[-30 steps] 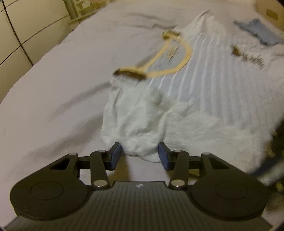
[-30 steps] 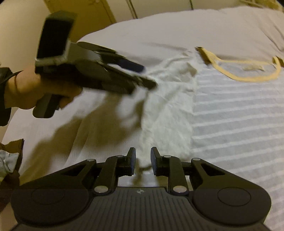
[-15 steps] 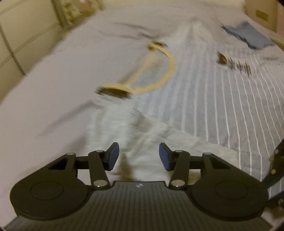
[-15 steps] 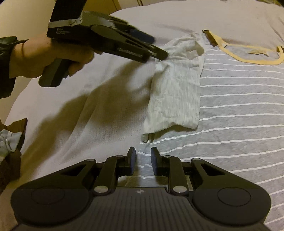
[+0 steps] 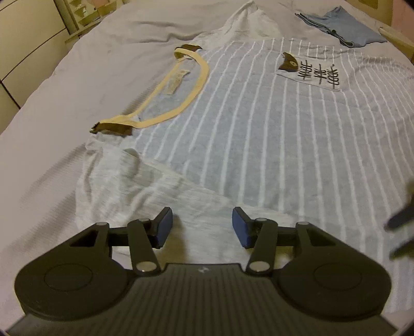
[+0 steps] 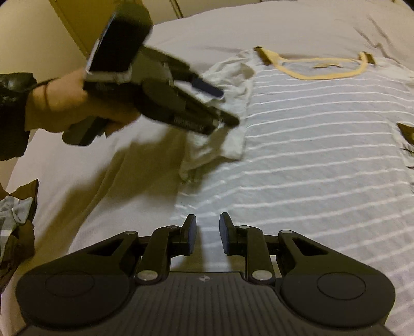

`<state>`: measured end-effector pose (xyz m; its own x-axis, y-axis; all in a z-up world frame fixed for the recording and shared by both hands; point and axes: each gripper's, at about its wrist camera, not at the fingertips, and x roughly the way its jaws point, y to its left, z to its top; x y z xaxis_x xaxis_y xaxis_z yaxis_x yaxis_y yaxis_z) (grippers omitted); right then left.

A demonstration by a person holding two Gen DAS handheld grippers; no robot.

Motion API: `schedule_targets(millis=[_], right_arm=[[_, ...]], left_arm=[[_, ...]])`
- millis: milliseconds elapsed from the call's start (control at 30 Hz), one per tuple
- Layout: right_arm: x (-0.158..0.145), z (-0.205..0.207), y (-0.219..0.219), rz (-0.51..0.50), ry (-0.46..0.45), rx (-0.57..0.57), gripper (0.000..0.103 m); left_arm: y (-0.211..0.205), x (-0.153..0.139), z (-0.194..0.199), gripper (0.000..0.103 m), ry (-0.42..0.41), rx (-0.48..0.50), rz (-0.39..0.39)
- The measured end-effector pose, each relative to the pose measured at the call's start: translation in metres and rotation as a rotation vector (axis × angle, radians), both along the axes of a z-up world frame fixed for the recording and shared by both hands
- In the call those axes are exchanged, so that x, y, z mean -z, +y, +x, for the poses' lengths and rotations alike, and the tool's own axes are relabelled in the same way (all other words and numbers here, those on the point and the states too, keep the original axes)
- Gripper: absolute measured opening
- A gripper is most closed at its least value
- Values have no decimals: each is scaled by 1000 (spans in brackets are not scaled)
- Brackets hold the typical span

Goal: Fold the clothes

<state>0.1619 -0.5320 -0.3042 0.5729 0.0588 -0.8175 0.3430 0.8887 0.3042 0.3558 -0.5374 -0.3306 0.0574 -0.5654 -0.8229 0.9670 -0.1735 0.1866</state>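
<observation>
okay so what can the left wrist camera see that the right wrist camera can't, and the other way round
Only the left wrist view shows the folded blue garment at the far edge of the bed and the full chest pocket with black lettering.

Only the right wrist view shows the person's hand holding the left gripper over the folded-in sleeve, plus a crumpled cloth at the bed's edge.

Both show the striped shirt lying flat, its yellow collar, and the bedsheet.

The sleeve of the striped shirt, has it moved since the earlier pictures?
Yes. The sleeve was spread outward on the bed sheet a second ago; now it lies folded inward, its edge along the striped body of the shirt.
</observation>
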Motion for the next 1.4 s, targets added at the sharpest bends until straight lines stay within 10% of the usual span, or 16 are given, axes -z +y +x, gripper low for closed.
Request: schedule_targets(millis=[267, 867, 1067, 1400], right_arm=[[-22, -56, -26, -44, 15, 77, 30], [-123, -193, -102, -274, 16, 271, 38], [-157, -220, -144, -351, 9, 255, 39], [-148, -232, -327, -412, -93, 58, 39]], left_arm=[[33, -16, -59, 46, 37, -75, 57], [47, -79, -216, 69, 100, -292, -72], [1, -98, -270, 77, 120, -263, -126], [-182, -79, -337, 66, -81, -299, -159]])
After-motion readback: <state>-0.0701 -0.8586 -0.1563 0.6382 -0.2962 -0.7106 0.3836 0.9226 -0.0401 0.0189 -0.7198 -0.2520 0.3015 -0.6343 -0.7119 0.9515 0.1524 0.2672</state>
